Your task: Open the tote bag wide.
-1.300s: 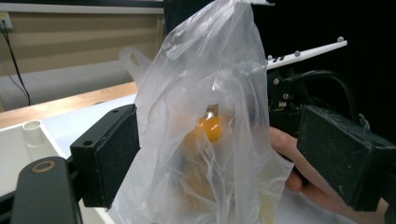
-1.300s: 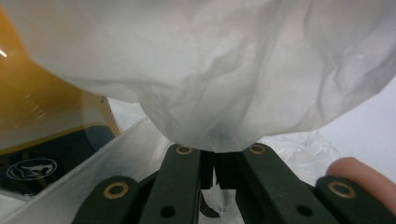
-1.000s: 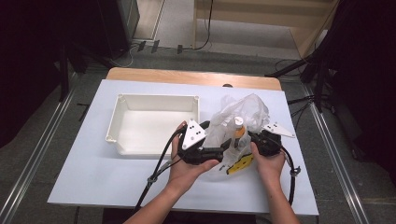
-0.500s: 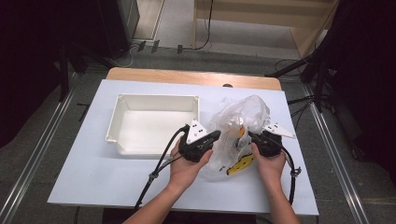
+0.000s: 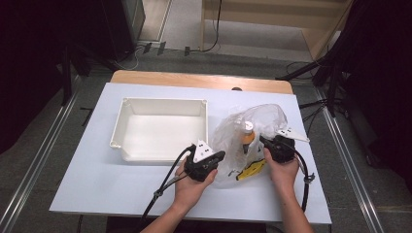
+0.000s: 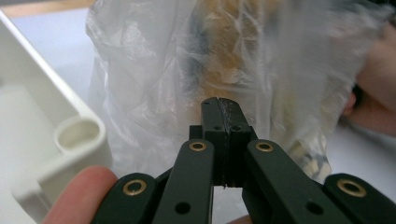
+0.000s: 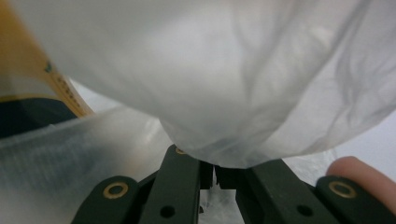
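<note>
- Plastic bag (image 5: 252,141) sits right of the white tray (image 5: 163,128), bottle (image 5: 248,136) inside.
- We've clamped left gripper (image 6: 222,116) and right gripper (image 7: 212,175) on its film.
- Next we judge: spread gently, avoid tearing.

Clear plastic bag (image 5: 252,133), crumpled and puffed up, stands on white table right of centre, just beside the white tray's right wall. Inside: an upright bottle (image 5: 248,136) with orange body and pale cap, and a yellow-and-black packet (image 5: 252,170) at the bag's near bottom edge.
</note>
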`<state>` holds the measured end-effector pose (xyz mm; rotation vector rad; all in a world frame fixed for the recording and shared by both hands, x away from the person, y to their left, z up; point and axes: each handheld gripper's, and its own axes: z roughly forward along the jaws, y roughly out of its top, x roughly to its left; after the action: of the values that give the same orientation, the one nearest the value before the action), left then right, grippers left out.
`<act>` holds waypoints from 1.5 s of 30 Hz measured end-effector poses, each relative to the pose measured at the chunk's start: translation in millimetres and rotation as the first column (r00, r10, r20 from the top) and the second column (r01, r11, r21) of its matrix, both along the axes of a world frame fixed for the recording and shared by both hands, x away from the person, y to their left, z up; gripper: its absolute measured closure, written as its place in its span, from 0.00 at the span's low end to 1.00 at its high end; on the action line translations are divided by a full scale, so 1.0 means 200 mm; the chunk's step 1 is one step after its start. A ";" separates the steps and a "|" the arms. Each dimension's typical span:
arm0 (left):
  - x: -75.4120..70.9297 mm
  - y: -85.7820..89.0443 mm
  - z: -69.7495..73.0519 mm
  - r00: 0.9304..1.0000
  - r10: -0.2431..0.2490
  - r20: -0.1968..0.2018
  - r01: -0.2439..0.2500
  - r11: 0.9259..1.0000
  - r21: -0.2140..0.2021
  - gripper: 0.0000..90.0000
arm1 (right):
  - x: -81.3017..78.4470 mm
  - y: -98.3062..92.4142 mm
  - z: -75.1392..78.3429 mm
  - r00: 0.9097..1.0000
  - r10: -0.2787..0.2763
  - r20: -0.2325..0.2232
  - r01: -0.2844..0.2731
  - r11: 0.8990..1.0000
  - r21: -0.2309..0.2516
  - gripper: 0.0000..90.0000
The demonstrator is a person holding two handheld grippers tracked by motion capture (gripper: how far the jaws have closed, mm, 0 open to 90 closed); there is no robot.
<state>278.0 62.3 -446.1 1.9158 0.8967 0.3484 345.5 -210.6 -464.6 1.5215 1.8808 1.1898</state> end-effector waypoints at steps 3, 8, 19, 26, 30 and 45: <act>-0.02 0.01 -0.03 1.000 0.003 -0.009 -0.003 1.000 -0.010 1.00 | 0.00 -0.01 -0.01 1.000 -0.010 -0.013 0.010 1.000 0.002 1.00; -0.04 0.05 0.04 1.000 0.009 0.023 -0.007 0.998 -0.069 0.90 | 0.00 -0.01 0.00 1.000 -0.011 0.003 0.011 1.000 0.003 1.00; -0.01 0.04 0.29 0.994 0.041 0.097 -0.025 0.986 -0.162 0.06 | -0.01 0.00 0.00 1.000 -0.007 0.018 0.007 1.000 0.000 1.00; 0.03 -0.03 0.39 0.990 0.049 0.135 -0.027 0.987 -0.157 0.00 | -0.01 0.01 0.00 1.000 0.001 0.017 -0.001 1.000 -0.016 0.99; 0.08 -0.08 0.42 0.990 0.052 0.135 -0.033 0.990 -0.137 0.00 | -0.02 0.02 -0.01 1.000 0.007 0.019 -0.007 1.000 -0.026 0.99; 0.12 -0.10 0.24 0.998 0.027 0.063 -0.026 0.999 -0.021 1.00 | -0.02 0.01 -0.02 1.000 0.019 0.004 -0.019 0.999 -0.027 0.99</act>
<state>301.2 41.9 -398.5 1.8652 0.8810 0.4122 341.8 -209.1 -468.9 1.4886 1.9047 1.1709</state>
